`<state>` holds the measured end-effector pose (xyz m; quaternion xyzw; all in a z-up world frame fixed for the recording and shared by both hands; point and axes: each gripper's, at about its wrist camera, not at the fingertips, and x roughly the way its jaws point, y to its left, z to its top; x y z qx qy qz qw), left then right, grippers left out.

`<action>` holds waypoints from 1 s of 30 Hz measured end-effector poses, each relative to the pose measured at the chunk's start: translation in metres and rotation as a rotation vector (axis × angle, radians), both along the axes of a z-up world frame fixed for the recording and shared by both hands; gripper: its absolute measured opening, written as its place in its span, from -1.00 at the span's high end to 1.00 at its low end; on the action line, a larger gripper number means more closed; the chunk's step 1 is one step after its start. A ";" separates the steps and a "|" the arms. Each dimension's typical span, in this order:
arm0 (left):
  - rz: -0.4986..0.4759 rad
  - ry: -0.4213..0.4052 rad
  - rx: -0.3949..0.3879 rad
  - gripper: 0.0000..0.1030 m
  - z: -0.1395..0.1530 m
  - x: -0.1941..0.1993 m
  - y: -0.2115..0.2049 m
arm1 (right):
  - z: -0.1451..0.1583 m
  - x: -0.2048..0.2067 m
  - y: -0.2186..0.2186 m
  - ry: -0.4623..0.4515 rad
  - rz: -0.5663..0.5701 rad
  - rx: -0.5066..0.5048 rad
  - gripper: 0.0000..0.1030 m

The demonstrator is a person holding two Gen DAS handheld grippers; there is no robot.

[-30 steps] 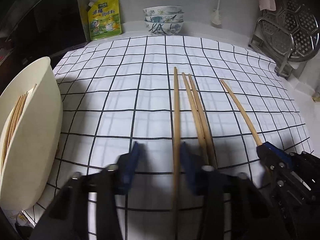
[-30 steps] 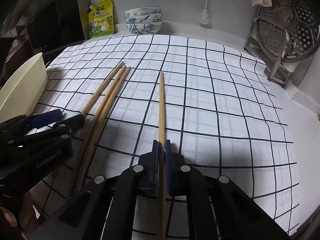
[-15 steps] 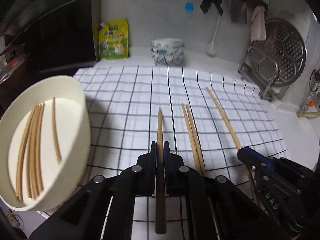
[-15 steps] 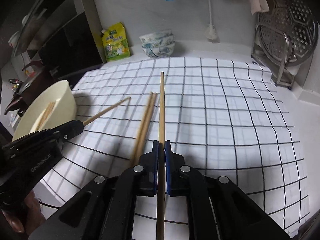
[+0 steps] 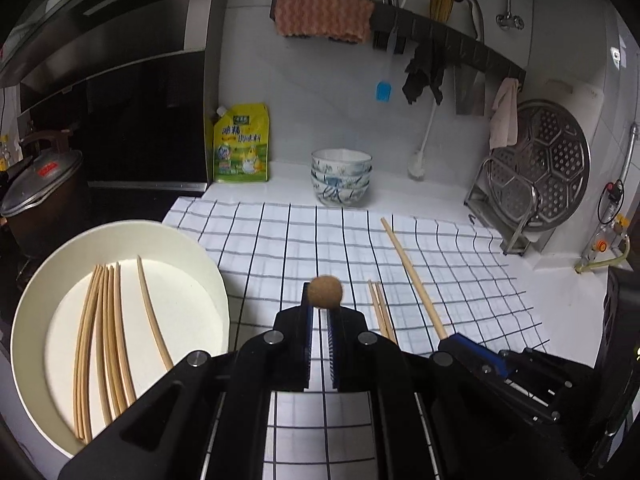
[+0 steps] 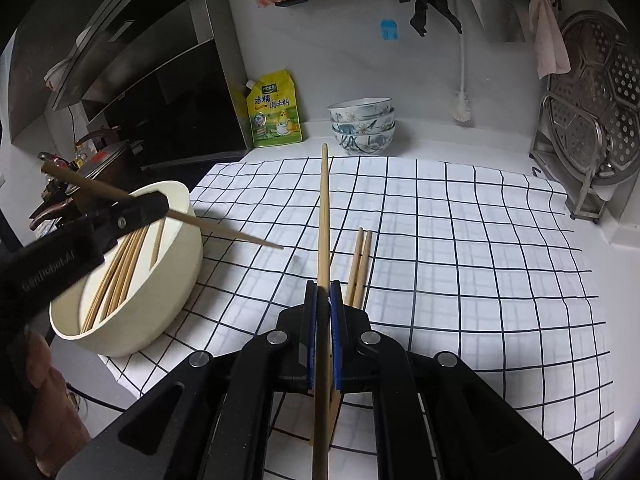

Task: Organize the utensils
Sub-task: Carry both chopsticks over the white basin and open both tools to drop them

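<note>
Each gripper holds one wooden chopstick. The left gripper (image 5: 319, 312) has its blue-padded fingers clamped on a chopstick (image 5: 324, 291) that points almost straight at its own camera, so only the round end shows there; from the right wrist view the same stick (image 6: 224, 230) is seen from the side, slanting down toward the cloth, with its tip above the cloth beside the bowl, and the left gripper (image 6: 140, 210) is raised over the rim of the bowl. The right gripper (image 6: 323, 292) is also closed on a chopstick (image 6: 323, 216), which runs straight forward from between its fingers, tilted up and off the cloth, with its far end toward the back of the counter. In the left wrist view that gripper (image 5: 456, 340) sits low at the right, with its stick (image 5: 412, 276) reaching diagonally over the cloth. The sticks are pale, smooth and slim. Two more chopsticks (image 6: 359, 266) lie side by side, touching, on the checked cloth (image 6: 480, 240) just right of the right gripper's stick. The cream bowl (image 5: 208, 276) stands at the left edge of the cloth and has several chopsticks (image 5: 104, 344) lying in it, most bunched together and one a little apart. Behind the cloth are stacked patterned bowls (image 5: 341, 176), a yellow pouch (image 5: 240, 144) and, at right, a metal steamer plate on a rack (image 5: 540, 168).
</note>
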<state>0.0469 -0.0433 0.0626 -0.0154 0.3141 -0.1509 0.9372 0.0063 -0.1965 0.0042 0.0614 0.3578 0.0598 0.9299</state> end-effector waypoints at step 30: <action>0.317 0.012 0.152 0.86 -0.017 0.034 0.183 | 0.013 0.066 0.191 0.033 0.387 0.035 0.88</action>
